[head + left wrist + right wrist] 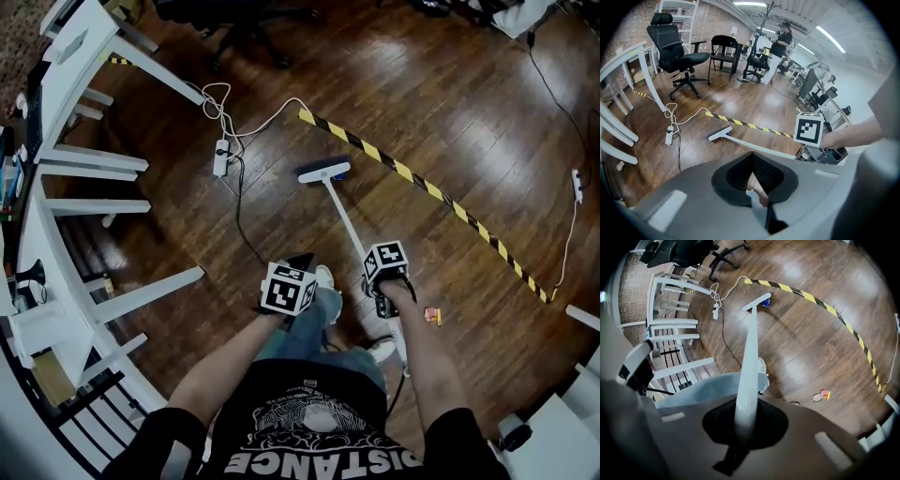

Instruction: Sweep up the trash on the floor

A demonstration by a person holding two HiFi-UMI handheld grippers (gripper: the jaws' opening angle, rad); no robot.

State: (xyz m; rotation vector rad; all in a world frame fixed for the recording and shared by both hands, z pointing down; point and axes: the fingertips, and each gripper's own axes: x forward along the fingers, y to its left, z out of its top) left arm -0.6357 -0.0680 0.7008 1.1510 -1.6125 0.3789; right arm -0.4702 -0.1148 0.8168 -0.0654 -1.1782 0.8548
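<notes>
Two grippers in play. The right gripper (745, 422) has its fingers clamped on the white broom handle (749, 363), which runs away from the person to the broom head (323, 172), flat on the wood floor (441, 84) far out in front. The left gripper (753, 163) is held to the left of the handle, above the person's legs. Its ridged fingers meet at the tips with nothing between them, and only a trouser leg and a shoe show through the gap. The trash (432, 316) is a small cluster of orange and pale scraps, on the floor just right of the right gripper and near the feet, well apart from the broom head. The yellow-black tape (422, 183) crosses the floor diagonally, just beyond the head. The white power strip (221, 157) with its cable lies left of the head, and the white table frames (84, 159) stand along the left edge.
</notes>
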